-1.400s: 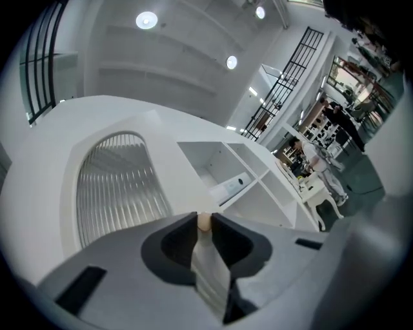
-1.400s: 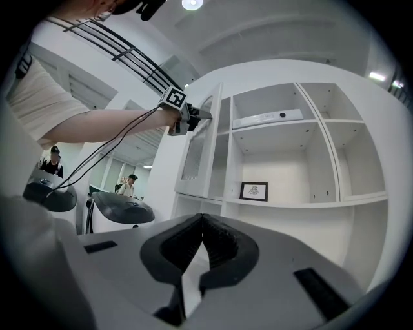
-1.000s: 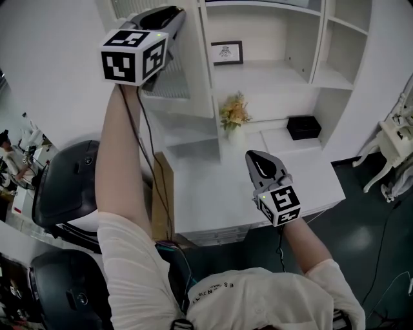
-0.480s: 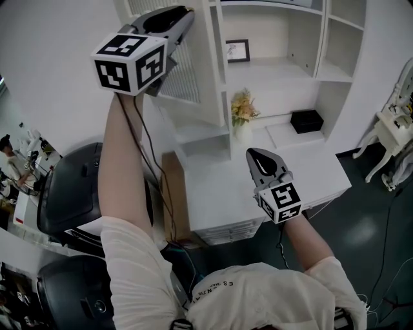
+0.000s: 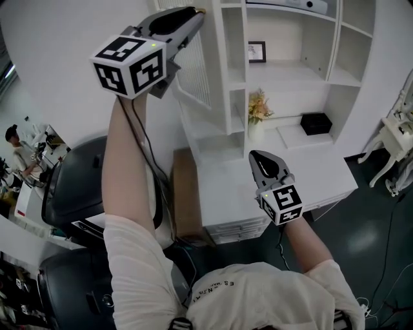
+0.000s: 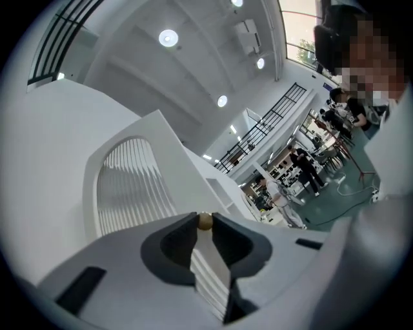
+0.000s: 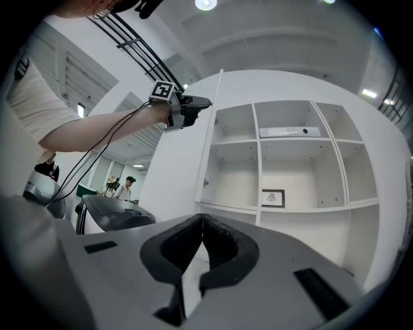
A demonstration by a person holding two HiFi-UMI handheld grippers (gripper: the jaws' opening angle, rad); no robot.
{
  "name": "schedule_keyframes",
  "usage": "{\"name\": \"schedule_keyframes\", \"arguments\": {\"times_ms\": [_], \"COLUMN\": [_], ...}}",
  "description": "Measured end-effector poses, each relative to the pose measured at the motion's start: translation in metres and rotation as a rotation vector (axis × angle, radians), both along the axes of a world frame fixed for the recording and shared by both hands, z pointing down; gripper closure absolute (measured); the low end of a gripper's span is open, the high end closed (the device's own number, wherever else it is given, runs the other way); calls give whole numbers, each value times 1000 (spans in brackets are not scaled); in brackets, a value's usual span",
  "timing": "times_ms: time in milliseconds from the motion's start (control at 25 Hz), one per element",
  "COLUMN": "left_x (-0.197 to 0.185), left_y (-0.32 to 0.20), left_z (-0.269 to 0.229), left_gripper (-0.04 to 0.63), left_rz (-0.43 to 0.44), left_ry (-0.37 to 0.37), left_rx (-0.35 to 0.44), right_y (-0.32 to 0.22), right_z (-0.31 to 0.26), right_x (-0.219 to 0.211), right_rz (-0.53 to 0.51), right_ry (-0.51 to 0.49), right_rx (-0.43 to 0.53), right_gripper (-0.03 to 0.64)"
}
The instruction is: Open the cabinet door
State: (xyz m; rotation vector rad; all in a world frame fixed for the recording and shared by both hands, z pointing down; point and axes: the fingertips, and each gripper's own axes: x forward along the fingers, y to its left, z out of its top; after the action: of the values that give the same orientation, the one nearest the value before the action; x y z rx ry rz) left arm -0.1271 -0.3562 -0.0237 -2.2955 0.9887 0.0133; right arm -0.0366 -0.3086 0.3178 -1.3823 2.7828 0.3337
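My left gripper is raised high and shut on the small brass knob of the white cabinet door. The door's slatted panel runs off to the left of the jaws. The door stands swung out from the white shelf cabinet; in the right gripper view I see its thin edge with the left gripper at its top. My right gripper hangs lower over the desk, shut with nothing between its jaws.
The open compartments hold a framed picture and a long white item on the top shelf. A vase of flowers and a black box stand on the white desk. A cardboard box and black chairs lie left.
The door has swung further out from the cabinet with my left gripper still on its knob. The right gripper has drifted sideways along with the body and stays shut.
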Motion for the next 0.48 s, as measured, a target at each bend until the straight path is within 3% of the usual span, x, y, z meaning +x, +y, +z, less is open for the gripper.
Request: {"name": "schedule_keyframes", "arguments": {"times_ms": [480], "left_x": [-61], "left_y": [31], "left_z": [-1], "left_gripper": [517], "left_rz": [90], "left_ry": [104], "left_rx": [-39], "right_y": [28], "right_z": [-8], "right_x": [-46], "right_rz": [-20], "right_ry": [-22], "right_rx": [16], "right_gripper": [601]}}
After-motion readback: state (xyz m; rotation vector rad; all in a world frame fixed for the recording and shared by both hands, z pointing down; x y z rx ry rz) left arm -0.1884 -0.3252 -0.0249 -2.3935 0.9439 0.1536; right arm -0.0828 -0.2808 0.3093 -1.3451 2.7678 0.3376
